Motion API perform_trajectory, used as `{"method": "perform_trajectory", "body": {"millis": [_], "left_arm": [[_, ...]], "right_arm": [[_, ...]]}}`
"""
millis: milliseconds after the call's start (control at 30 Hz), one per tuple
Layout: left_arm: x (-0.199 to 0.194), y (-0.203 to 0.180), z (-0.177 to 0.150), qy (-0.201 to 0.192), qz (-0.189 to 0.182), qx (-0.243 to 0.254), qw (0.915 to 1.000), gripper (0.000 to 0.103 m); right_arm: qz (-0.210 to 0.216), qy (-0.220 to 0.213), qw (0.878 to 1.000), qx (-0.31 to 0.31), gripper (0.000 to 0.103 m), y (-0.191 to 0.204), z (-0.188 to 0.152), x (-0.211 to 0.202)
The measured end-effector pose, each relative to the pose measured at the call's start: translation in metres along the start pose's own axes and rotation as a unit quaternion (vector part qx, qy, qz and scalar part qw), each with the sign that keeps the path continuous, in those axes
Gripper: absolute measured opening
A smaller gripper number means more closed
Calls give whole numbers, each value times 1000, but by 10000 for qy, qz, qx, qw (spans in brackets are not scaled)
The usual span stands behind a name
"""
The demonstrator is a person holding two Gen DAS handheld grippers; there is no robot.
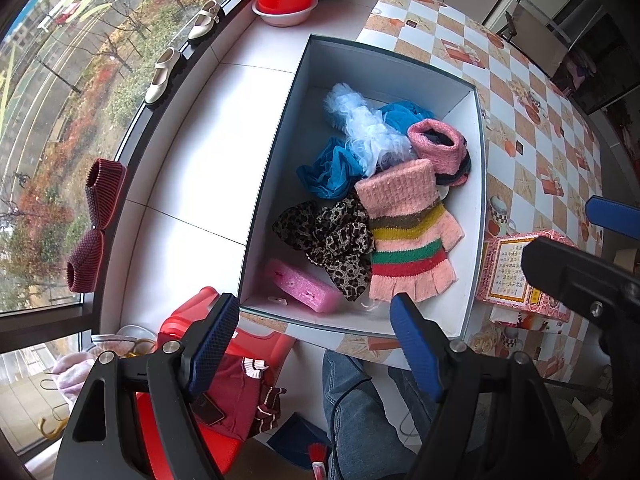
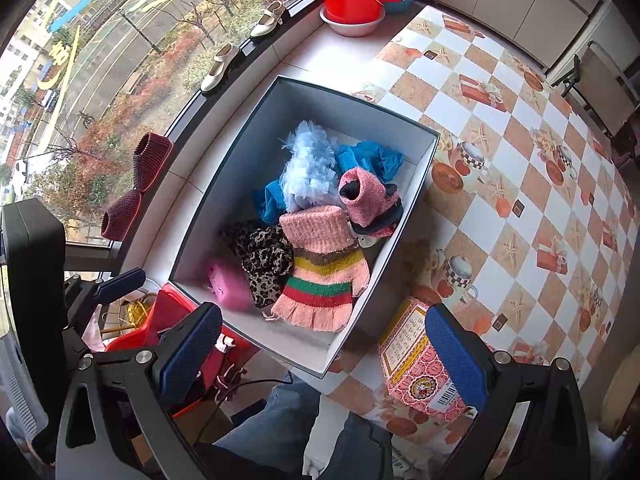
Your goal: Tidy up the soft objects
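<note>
both pairs of tongs are hovering high above the open grey-walled cardboard box (image 1: 280, 152) that is sitting on the counter (image 1: 532, 128) with its orange-and-white checked cloth, and the soft things are already lying inside it: a pink knitted fingerless glove with yellow, green and red stripes (image 1: 408, 240), a second pink knitted glove with a dark lining (image 1: 438, 146), a leopard-print fabric scrunchie (image 1: 332, 240), a crumpled blue sheer cloth (image 1: 328, 172), a pale blue fluffy feathery piece (image 1: 368, 128) and a pink rectangular sponge block (image 1: 306, 286). judging from this, the step in hand is looking like a check or a pause over a box that is nearly filled, so doing it well is meaning coming straight down over one item, pinching it at a bunched fold rather than a flat face, and keeping clear of the box walls; the striped glove is lying on top of the scrunchie, so it is probably wanting lifting first if anything needs tidying. the left tongs (image 1: 314, 342) are standing wide apart, holding nothing and touching nothing. the right tongs (image 2: 324, 354) are also standing wide, empty, with a pink patterned cardboard carton (image 2: 412, 364) lying on the counter beneath them, beside the box.
</note>
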State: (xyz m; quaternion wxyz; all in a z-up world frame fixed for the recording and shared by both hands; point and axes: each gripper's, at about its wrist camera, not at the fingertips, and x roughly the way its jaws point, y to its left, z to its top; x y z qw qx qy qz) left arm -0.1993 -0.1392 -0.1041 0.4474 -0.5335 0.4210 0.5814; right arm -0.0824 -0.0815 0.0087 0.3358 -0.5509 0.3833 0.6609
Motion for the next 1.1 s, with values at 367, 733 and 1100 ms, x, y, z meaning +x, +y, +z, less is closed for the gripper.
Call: {"method": "perform_trajectory", "body": {"millis": [367, 733, 1100], "left_arm": [[1, 5, 4, -12, -42, 20, 10000, 81], [7, 11, 7, 60, -56, 85, 9999, 81], [10, 18, 12, 20, -794, -59, 9968, 81]], "right_arm": [[-162, 69, 9998, 61, 102, 2, 5, 5], [-177, 91, 9998, 67, 102, 3, 6, 7], [-242, 168, 9995, 127, 102, 1, 7, 16]]}}
